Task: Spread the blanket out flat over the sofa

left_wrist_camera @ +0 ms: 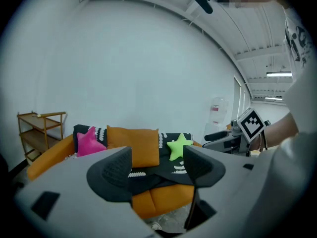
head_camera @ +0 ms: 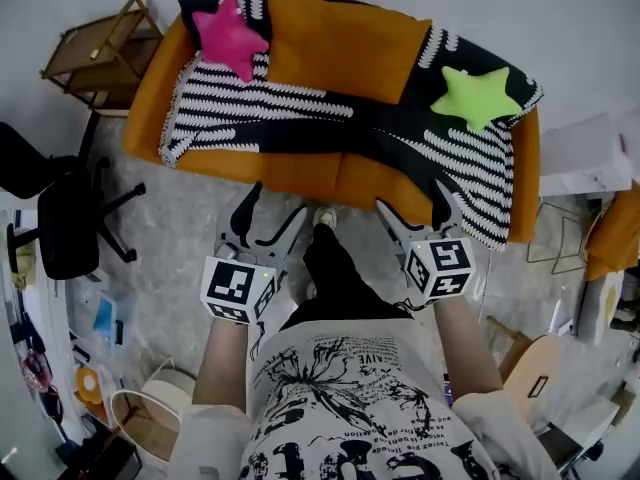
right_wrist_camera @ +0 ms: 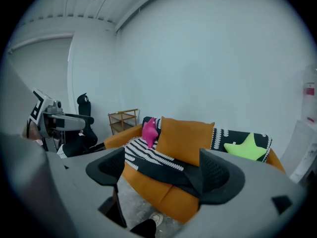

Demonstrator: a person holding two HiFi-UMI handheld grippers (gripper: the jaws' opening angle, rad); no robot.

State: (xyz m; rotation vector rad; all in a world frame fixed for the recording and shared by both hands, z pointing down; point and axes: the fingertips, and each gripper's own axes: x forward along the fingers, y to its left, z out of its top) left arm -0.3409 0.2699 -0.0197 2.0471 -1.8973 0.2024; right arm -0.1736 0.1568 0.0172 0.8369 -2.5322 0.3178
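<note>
- The blanket [head_camera: 290,108] lies rumpled across the sofa [head_camera: 330,176] seat at my 12 o'clock, with one end trailing over the front at 2 o'clock
- I judge it soft, light and limp, so I'd pinch two hem corners, one per gripper
- On the left gripper [head_camera: 272,213] and right gripper [head_camera: 415,208] the fingers are apart and empty, short of the sofa
- Count: one blanket, one sofa, one orange cushion [head_camera: 345,43], one pink star cushion [head_camera: 230,33], one green star cushion [head_camera: 478,95]

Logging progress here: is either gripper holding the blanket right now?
No, in the head view the left gripper and right gripper both stand open, short of the sofa, and the blanket lies on it ungripped.
</note>
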